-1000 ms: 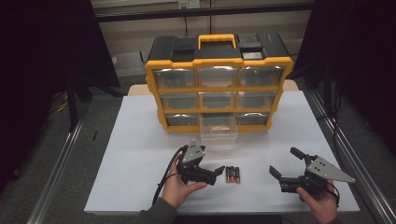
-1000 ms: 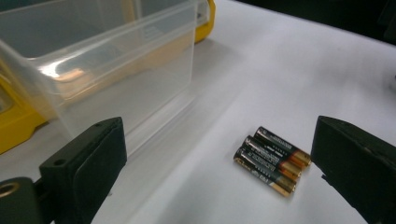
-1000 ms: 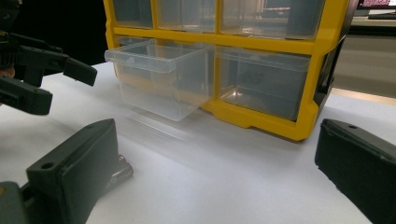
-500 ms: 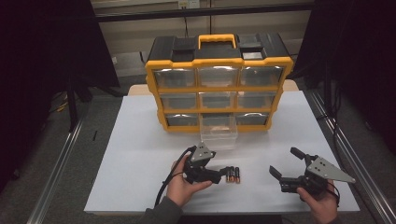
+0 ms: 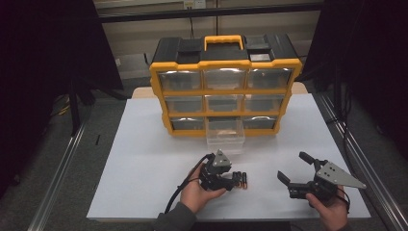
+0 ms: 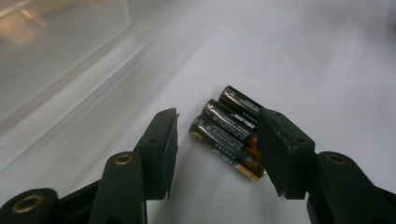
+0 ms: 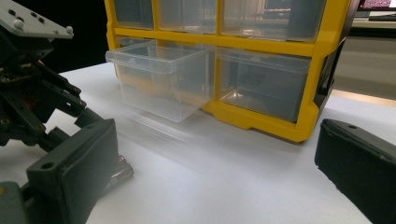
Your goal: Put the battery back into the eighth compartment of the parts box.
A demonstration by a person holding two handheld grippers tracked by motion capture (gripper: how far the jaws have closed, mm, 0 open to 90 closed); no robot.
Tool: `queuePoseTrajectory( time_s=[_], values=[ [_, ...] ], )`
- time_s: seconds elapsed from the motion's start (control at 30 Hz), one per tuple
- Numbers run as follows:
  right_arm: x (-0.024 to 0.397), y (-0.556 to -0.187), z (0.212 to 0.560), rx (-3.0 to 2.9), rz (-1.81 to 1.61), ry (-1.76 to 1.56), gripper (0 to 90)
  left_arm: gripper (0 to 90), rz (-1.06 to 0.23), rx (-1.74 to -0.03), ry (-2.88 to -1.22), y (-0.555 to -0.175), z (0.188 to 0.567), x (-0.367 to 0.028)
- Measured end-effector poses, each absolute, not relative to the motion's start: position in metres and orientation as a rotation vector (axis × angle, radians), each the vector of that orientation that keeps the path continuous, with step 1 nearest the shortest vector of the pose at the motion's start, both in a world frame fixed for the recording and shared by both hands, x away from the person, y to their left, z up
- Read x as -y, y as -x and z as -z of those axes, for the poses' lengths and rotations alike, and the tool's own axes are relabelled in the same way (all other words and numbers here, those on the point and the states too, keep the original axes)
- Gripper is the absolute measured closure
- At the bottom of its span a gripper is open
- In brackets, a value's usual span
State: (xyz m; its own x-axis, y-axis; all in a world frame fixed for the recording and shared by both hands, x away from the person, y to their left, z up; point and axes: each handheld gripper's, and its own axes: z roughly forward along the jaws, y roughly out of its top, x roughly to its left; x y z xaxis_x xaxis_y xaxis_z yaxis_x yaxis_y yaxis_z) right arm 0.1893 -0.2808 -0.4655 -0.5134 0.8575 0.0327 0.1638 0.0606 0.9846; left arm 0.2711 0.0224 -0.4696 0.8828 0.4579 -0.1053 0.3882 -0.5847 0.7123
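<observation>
Three black batteries (image 6: 231, 128) with gold ends lie side by side on the white table (image 5: 144, 159), also seen in the high view as batteries (image 5: 240, 180). My left gripper (image 6: 217, 149) is open and low over them, its jaws straddling the nearest battery without closing. In the high view the left gripper (image 5: 226, 179) sits just left of the batteries. My right gripper (image 5: 294, 167) is open, held near the table's front right, nothing between its jaws. A yellow and black drawer cabinet (image 5: 225, 86) stands behind, its bottom middle clear drawer (image 5: 225, 136) pulled out.
In the right gripper view the open clear drawer (image 7: 161, 81) looks empty and the left gripper (image 7: 32, 88) shows at far left. The white table's front edge runs just under both hands. Dark floor and metal rails flank the table.
My left gripper has moved right and down toward the batteries, its jaws now around them. The right gripper has stayed still.
</observation>
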Motion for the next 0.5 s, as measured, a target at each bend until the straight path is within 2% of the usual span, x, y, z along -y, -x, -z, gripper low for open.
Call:
queuePoseTrajectory(
  time_s=[0.1,0.13,0.3,0.33,0.37,0.4,0.5],
  values=[
    [0.281,-0.189,0.465,-1.738,-1.498,-1.026,0.0,50.0,-0.148,-0.63,-2.269,-0.269,0.471,-0.02],
    [0.282,-0.189,0.465,-1.743,-1.496,-1.025,0.0,51.2,-0.107,-0.623,-2.265,-0.27,0.472,-0.021],
    [0.283,-0.189,0.465,-1.737,-1.496,-1.019,0.0,56.2,-0.159,-0.693,-2.334,-0.269,0.473,-0.028],
    [0.283,-0.189,0.465,-1.731,-1.499,-1.029,0.0,64.9,-0.152,-0.695,-2.333,-0.27,0.473,-0.03],
    [0.283,-0.189,0.465,-1.731,-1.499,-1.029,0.0,64.9,-0.164,-0.717,-2.319,-0.27,0.473,-0.032],
    [0.284,-0.188,0.465,-1.739,-1.499,-1.028,0.0,71.4,-0.168,-0.724,-2.324,-0.27,0.473,-0.033],
    [0.284,-0.188,0.465,-1.74,-1.498,-1.027,0.0,76.8,-0.146,-0.773,-2.328,-0.271,0.471,-0.034]
  ],
)
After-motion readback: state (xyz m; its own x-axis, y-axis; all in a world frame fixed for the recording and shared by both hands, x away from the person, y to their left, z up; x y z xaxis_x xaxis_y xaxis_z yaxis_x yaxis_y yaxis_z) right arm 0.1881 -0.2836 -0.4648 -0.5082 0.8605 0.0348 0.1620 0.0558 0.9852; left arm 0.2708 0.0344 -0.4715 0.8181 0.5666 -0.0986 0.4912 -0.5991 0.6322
